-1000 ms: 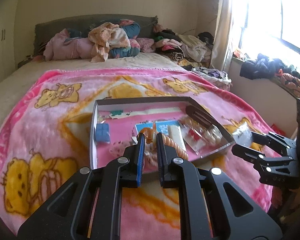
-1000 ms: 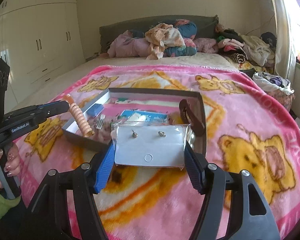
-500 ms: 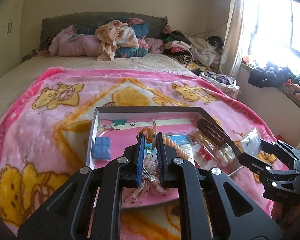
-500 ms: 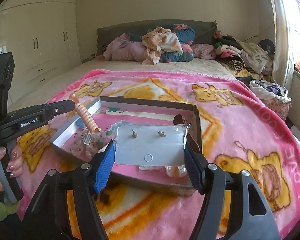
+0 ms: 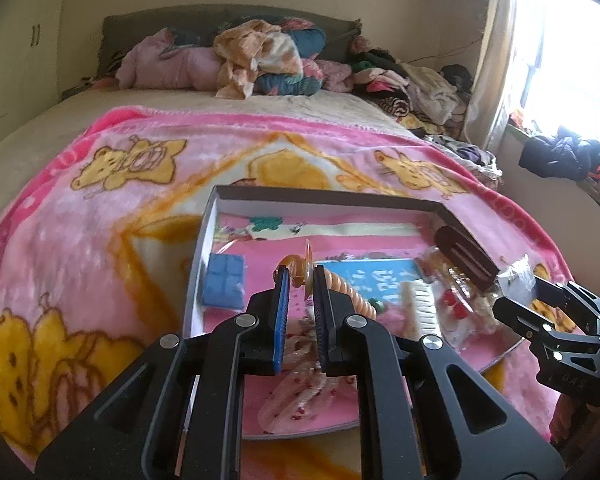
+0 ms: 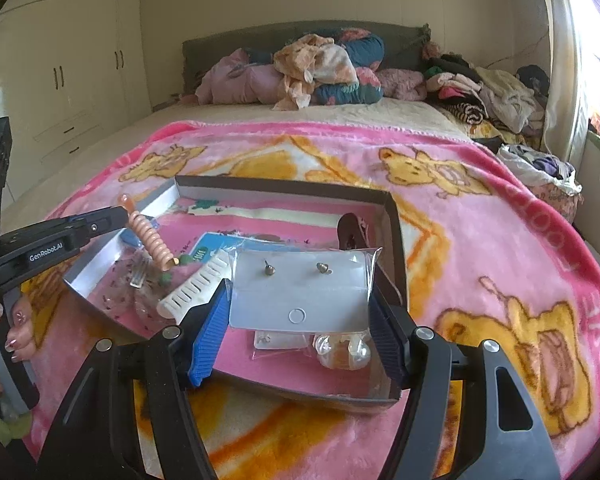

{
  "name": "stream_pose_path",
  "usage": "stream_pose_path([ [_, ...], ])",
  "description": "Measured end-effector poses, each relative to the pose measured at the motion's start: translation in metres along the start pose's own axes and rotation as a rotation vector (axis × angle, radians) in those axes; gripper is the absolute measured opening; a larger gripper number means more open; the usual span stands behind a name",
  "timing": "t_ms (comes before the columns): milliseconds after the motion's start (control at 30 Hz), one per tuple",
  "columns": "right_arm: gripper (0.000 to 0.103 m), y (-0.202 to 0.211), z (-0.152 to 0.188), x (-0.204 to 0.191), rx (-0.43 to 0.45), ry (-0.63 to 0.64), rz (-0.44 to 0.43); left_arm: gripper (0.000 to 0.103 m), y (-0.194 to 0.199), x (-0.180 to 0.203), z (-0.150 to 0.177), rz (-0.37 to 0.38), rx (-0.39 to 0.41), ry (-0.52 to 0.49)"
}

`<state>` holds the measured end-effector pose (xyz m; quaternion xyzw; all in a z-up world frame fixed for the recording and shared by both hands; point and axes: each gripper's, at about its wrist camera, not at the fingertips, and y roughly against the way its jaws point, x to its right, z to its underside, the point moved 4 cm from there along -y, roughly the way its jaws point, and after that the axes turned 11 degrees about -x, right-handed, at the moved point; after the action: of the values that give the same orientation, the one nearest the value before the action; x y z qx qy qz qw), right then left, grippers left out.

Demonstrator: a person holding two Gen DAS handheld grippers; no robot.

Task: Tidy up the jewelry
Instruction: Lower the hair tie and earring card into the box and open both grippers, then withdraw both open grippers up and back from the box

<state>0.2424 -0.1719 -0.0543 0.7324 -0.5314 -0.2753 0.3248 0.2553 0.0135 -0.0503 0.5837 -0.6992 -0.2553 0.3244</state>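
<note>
Placement step, judged: peach coil bracelet (image 6: 150,240) is pinched by narrow left gripper (image 5: 299,298) & earring card (image 6: 300,292) clamped by wide right gripper (image 6: 298,322), both held over tray (image 6: 284,192); lowering & release needed next.

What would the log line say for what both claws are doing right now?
left claw: shut on orange spiral hair tie | right claw: shut on earring card | both over gray tray | pink blanket
</note>
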Motion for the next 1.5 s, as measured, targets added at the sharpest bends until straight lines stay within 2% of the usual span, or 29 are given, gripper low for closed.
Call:
stream_pose_path([
  [600,0.065,-0.019,0.014,-0.024,-0.067,0.047,-0.051,0.006,-0.012,-0.014,0.016,-0.044,-0.040,0.012],
  [800,0.074,-0.015,0.017,-0.027,-0.061,0.045,-0.054,0.006,-0.008,-0.012,0.021,-0.044,-0.044,0.000],
  [867,0.081,-0.010,0.019,-0.026,-0.049,0.036,-0.063,0.007,-0.008,-0.012,0.021,-0.046,-0.042,-0.005],
  [1000,0.086,0.004,0.024,-0.022,-0.015,0.012,-0.060,0.022,-0.002,-0.010,0.025,-0.048,-0.035,-0.015],
  [1067,0.089,0.011,0.025,-0.019,0.005,0.001,-0.058,0.025,0.002,-0.008,0.027,-0.049,-0.030,-0.018],
  [1200,0.095,0.032,0.029,-0.013,0.065,-0.029,-0.040,0.046,0.014,-0.005,0.031,-0.045,-0.010,-0.022],
  [1267,0.096,0.040,0.030,-0.011,0.087,-0.039,-0.034,0.052,0.020,-0.002,0.034,-0.043,0.000,-0.030],
  [1367,0.096,0.050,0.033,-0.008,0.106,-0.053,-0.039,0.063,0.029,0.003,0.040,-0.042,0.012,-0.040],
  [1433,0.096,0.055,0.035,-0.006,0.112,-0.057,-0.038,0.079,0.036,0.006,0.043,-0.046,0.026,-0.041],
  [1500,0.096,0.060,0.037,-0.006,0.122,-0.055,-0.036,0.084,0.044,0.008,0.045,-0.042,0.038,-0.041],
])
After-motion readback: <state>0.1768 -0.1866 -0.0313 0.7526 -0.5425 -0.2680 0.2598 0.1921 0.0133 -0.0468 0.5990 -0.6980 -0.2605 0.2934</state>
